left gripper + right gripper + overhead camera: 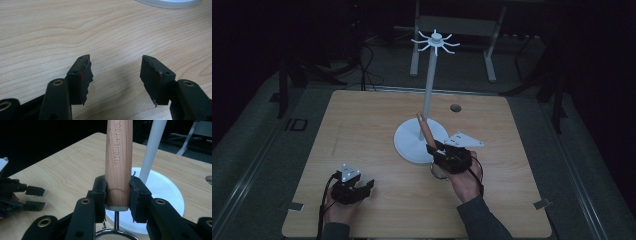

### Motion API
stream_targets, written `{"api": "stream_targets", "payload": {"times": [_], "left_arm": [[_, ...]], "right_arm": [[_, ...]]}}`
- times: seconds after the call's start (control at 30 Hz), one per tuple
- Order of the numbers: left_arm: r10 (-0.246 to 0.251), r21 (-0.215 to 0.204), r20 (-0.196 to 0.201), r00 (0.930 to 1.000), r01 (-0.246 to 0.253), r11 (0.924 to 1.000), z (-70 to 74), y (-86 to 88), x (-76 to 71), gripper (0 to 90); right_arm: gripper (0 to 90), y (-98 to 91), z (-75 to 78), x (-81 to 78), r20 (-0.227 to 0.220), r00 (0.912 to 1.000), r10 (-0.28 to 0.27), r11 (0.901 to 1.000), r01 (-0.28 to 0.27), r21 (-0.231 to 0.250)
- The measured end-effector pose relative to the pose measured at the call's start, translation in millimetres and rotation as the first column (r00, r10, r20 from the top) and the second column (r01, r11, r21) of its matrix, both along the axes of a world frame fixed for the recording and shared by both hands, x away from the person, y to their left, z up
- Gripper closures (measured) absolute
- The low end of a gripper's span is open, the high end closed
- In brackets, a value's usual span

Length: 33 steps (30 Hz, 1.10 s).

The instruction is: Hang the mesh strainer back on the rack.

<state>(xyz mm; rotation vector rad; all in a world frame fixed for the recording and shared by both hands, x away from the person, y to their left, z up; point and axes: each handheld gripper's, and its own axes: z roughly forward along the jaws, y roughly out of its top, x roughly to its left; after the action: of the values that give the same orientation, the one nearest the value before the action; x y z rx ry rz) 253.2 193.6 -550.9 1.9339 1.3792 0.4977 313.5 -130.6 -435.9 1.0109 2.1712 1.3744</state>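
Just in front of the white stand's round base (412, 145), the right gripper (117, 195) pinches the wooden handle (118, 157) of a small strainer, its jaws pressed against the handle's lower end, right where the wood meets the metal stem. The handle points up and away toward the stand's pole (428, 95), while the mesh bowl (113, 236) hangs below the jaws, close to the person's right hand (466, 181). The grip sits at the very end of the handle, so the long wooden part could lever sideways in the jaws if it brushes the pole, which stands just beside it in the right gripper view. The likely aim is one of the hooks (435, 41) at the top of the stand, well above the strainer; whether the handle has a hanging hole cannot be told, since its tip lies outside that view. A lift that clips the pole or a hook could rock the stand on the table (362, 130), or twist the strainer loose so it drops onto the base. The left gripper (115, 75) rests low over bare wood near the table's front edge with its jaws spread and nothing between them, well apart from the stand, so it is not placed to steady anything.
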Motion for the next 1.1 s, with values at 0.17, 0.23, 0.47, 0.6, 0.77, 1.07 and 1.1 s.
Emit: {"api": "stream_targets", "payload": {"times": [0.17,0.23,0.47,0.6,0.77,1.07,1.1], "left_arm": [[0.001,-0.001,0.000,1.0000,-0.001,1.0000,0.0,-0.1,-0.1,42.1],[0.001,-0.001,0.001,1.0000,-0.001,1.0000,-0.1,-0.1,0.0,42.1],[0.002,-0.001,0.005,1.0000,-0.002,1.0000,0.5,0.1,-0.4,42.1],[0.002,-0.002,0.007,1.0000,-0.002,1.0000,0.8,0.2,-0.6,42.2],[0.002,-0.002,0.009,1.0000,-0.002,1.0000,0.8,0.2,-0.5,42.0],[0.002,-0.003,0.011,0.9999,-0.002,1.0000,0.9,0.2,-0.6,41.9],[0.002,-0.003,0.011,0.9999,-0.002,1.0000,0.9,0.3,-0.6,41.9]], "right_arm": [[69.1,-0.8,2.7,0.8,0.006,1.0000,-0.005,1.0000,0.005,0.004],[69.1,-1.3,3.9,1.2,0.009,0.9999,-0.007,0.9999,0.007,0.009],[69.1,-2.5,9.6,2.3,0.023,0.9997,-0.014,0.9997,0.013,0.021],[69.1,-3.3,12.8,2.8,0.029,0.9994,-0.017,0.9995,0.016,0.026],[69.1,-5.1,16.6,3.5,0.035,0.9991,-0.025,0.9991,0.024,0.035],[69.1,-9.1,22.0,6.3,0.047,0.9980,-0.041,0.9982,0.039,0.045],[69.1,-9.3,22.5,6.6,0.047,0.9980,-0.043,0.9981,0.040,0.046]]}}
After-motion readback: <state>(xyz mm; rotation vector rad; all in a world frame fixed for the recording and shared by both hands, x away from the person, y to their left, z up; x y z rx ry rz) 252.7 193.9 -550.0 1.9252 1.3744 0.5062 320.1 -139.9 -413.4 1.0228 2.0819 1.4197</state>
